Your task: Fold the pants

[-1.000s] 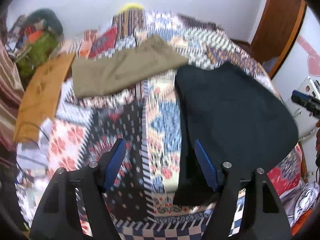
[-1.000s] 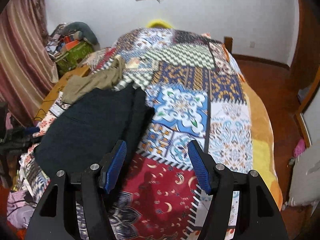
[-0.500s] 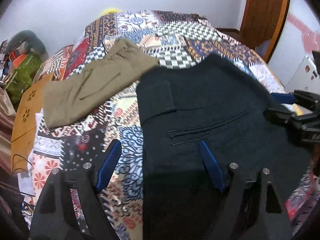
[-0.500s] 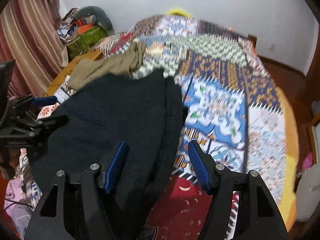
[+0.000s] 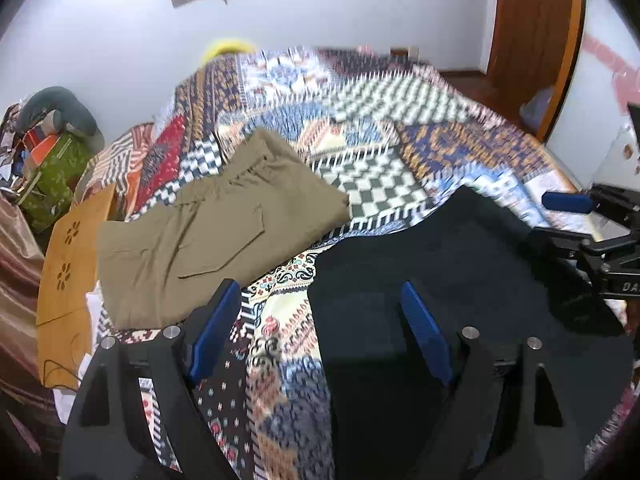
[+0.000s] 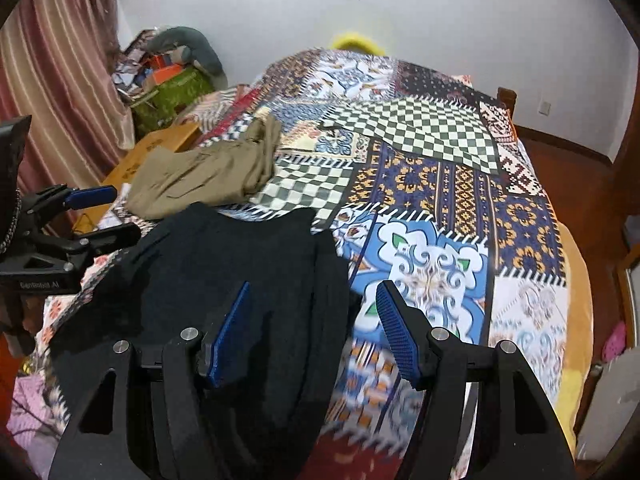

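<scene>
Dark navy pants (image 5: pixel 440 256) lie flat on the near part of the bed; the right wrist view shows them (image 6: pixel 224 264) with one side folded over along their right edge. My left gripper (image 5: pixel 318 286) hangs open just above their near left corner, nothing pinched. My right gripper (image 6: pixel 314 286) is open above the folded right edge, pads clear of the cloth. Each gripper shows in the other's view, the right (image 5: pixel 556 220) and the left (image 6: pixel 108 216), at opposite sides of the dark pants. Folded khaki pants (image 5: pixel 216 232) (image 6: pixel 200 176) lie further back on the left.
A patchwork quilt (image 6: pixel 420 184) covers the bed. A wooden board (image 5: pixel 64 268) and a green bag (image 5: pixel 52 172) sit off its left side by a striped curtain (image 6: pixel 52 80). A wooden door (image 5: pixel 536 40) and brown floor (image 6: pixel 568 168) are on the right.
Both grippers have come in over the near end of the dark pants and sunk a little. The left jaws stand wider than a second ago; the right jaws are unchanged.
</scene>
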Available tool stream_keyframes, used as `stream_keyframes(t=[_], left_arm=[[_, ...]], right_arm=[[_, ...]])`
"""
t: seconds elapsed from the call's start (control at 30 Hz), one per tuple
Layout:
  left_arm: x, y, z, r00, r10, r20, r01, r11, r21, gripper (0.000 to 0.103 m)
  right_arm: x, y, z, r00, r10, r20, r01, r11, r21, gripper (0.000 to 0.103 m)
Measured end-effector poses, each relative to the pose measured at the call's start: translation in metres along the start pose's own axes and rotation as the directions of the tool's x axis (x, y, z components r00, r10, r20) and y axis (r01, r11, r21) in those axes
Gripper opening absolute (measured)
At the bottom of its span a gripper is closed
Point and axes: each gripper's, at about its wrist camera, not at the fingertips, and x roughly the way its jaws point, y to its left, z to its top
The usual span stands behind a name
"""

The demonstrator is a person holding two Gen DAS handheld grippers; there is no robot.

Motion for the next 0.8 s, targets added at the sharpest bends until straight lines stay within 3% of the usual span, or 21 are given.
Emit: stream_keyframes(t=[0.1,0.17,0.23,0.67,0.8], left_arm=[[0.032,-0.001,-0.004,0.998,0.008,-0.065,-0.007,1.0,0.011,0.084],[0.04,0.001,-0.007,0.997,-0.008,-0.076,0.007,1.0,-0.006,0.084],[0.035,0.003,-0.007,0.998,-0.017,-0.062,0.015,1.0,-0.019,0.084],[-0.039,0.007,-0.032,0.999,-0.041,0.01,0.042,0.998,-0.047,0.084],[-0.052,0.012,-0.054,0.998,-0.065,-0.02,0.063,0.993,-0.099,0.085]], right_arm=[[0.027,-0.006,0.003,0.998,-0.029,-0.063,0.028,0.999,-0.018,0.06],[0.045,-0.01,-0.001,0.993,-0.02,-0.116,0.018,1.0,-0.021,0.06],[0.046,-0.011,-0.005,0.993,-0.014,-0.114,0.012,1.0,-0.015,0.06],[-0.009,0.003,-0.015,0.996,0.05,-0.075,-0.049,0.999,0.015,0.061],[-0.029,0.011,-0.028,0.995,0.081,-0.058,-0.079,0.996,0.036,0.07]])
